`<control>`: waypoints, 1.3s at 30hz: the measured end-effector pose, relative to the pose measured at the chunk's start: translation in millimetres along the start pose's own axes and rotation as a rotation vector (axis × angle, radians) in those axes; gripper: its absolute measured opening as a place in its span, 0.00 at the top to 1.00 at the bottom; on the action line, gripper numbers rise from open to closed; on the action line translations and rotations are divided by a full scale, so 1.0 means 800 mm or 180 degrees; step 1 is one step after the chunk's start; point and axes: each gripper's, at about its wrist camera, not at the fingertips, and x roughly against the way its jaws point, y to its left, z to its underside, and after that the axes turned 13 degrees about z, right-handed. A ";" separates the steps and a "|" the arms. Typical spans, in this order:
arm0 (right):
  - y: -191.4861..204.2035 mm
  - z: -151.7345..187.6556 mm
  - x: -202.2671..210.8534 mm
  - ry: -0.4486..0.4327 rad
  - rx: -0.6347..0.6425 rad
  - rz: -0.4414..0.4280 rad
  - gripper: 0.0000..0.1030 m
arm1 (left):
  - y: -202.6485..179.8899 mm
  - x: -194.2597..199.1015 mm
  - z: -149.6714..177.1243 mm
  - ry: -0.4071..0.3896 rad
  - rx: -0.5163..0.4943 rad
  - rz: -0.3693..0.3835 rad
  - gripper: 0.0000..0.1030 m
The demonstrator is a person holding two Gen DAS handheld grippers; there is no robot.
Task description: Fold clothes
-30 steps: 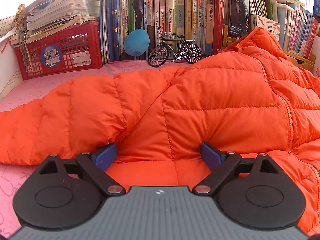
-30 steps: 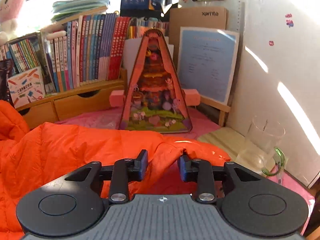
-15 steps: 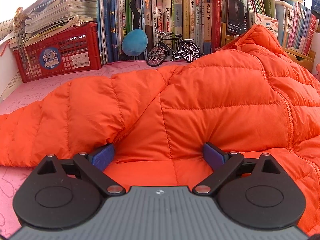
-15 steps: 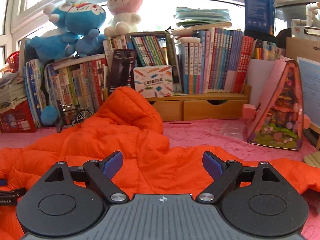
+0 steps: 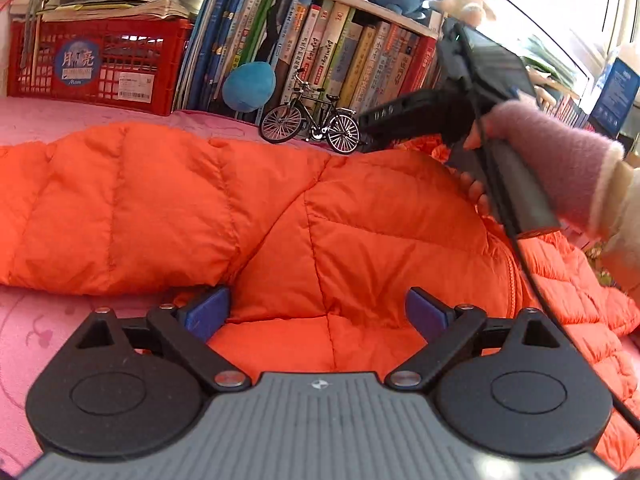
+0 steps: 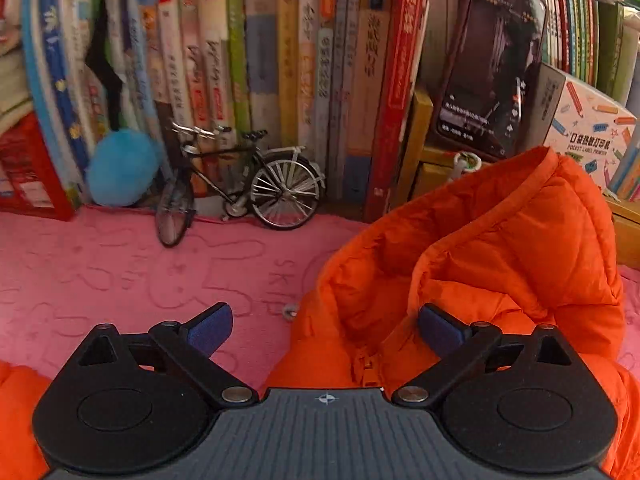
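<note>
- The left gripper (image 5: 318, 312) is hovering low over the near hem of the orange down jacket (image 5: 248, 216), its jaws spread wide — fabric is lying between the blue pads (image 5: 206, 312), but they are not pressing on it.
- The jacket is lying spread across the pink bedcover (image 6: 120, 276), one sleeve (image 5: 100, 208) stretching out to the left in the left wrist view.
- The right gripper (image 6: 324, 330) is pointing down at the jacket's collar end, its jaws having just been opening and now standing wide; the zip edge (image 6: 366, 364) is sitting between them, unclamped.
- The person's right hand (image 5: 532, 152), in a pink fuzzy sleeve, is gripping that tool's handle above the jacket's far side.
- Just beyond the jacket, a model bicycle (image 6: 240, 184) is standing on the bedcover against a row of books (image 6: 304, 60), with a blue ball (image 6: 122, 166) and a red crate (image 5: 100, 64) further along — all apart from the jacket.
</note>
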 end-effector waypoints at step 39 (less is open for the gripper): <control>-0.275 0.291 0.092 -0.0867 -0.0496 0.0356 0.49 | -0.036 0.012 -0.002 -0.0122 -0.0616 -0.0743 0.06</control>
